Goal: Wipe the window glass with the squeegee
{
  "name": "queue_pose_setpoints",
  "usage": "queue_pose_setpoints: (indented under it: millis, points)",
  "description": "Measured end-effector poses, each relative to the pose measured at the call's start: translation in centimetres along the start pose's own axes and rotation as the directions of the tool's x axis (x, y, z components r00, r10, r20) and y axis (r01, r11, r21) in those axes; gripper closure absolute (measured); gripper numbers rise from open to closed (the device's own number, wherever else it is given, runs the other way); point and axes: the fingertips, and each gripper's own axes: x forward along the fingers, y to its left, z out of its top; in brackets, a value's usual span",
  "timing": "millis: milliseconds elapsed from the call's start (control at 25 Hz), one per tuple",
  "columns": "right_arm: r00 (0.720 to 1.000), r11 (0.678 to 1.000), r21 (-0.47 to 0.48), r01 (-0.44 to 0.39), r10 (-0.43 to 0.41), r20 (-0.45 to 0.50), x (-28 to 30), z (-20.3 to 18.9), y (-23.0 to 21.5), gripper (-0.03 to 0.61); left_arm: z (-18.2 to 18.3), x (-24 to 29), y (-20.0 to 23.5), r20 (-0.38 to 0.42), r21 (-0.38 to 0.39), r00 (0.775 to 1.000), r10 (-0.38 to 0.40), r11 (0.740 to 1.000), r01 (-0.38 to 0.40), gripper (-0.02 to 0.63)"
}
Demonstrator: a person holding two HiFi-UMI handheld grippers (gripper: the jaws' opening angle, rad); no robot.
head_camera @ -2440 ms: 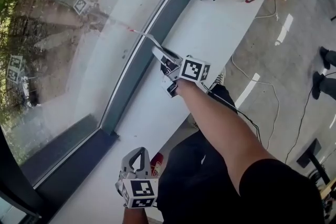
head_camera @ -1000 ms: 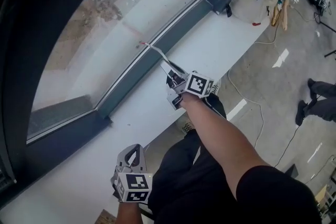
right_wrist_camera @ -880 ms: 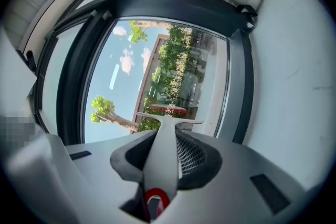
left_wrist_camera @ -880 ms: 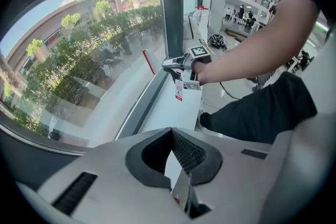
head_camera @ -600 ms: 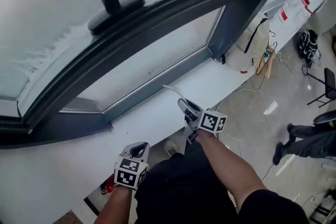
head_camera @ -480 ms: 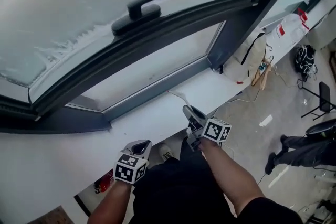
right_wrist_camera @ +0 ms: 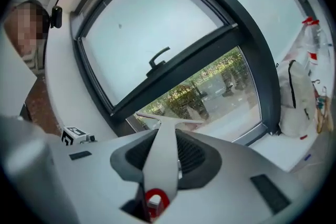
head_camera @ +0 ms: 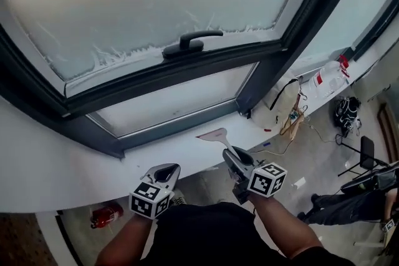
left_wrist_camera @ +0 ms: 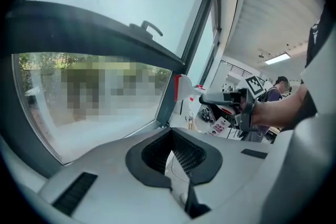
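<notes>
Head view: extended right tool [head_camera: 235,160] pinches the squeegee [head_camera: 214,134]; left tool [head_camera: 166,171] hangs beside, pressed together.

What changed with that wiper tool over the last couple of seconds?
The right gripper drew the squeegee back off the lower window glass toward the person; its blade now hangs over the white sill. Nothing was let go: it stays clamped on the handle. The left gripper stayed shut and empty.
</notes>
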Motion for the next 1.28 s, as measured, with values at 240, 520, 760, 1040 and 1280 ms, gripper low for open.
queue_pose_setpoints:
  millis: [240, 520, 760, 1040, 1280]
  points:
    - [0.997, 0.991, -0.117, -0.071, 0.069, -0.023, -5.7, 1.1, 1.9, 0.491, 0.2, -3.5, -3.6, 0.121, -0.107, 0.982, 0.148, 0.985, -0.135, 0.614]
    - [0.986, 0.924, -0.346, -0.164, 0.149, -0.069, -15.5, 0.2, 2.3, 0.491, 0.8, -4.2, -13.0, 0.262, -0.196, 0.931, 0.253, 0.959, -0.206, 0.614]
    - [0.980, 0.912, -0.359, -0.197, 0.195, -0.043, -21.5, -0.9, 0.6, 0.491, -0.8, -5.1, -21.2, 0.294, -0.165, 0.910, 0.293, 0.953, -0.253, 0.614]
    - [0.972, 0.904, -0.358, -0.232, 0.227, -0.055, -26.3, -2.3, 1.6, 0.491, -4.9, -7.3, -26.9, 0.227, -0.178, 0.913, 0.338, 0.936, -0.302, 0.614]
    - [0.974, 0.895, -0.388, -0.218, 0.226, -0.026, -28.6, -2.8, 4.3, 0.491, -5.4, -9.7, -27.1, 0.228, -0.154, 0.909, 0.349, 0.935, -0.321, 0.614]
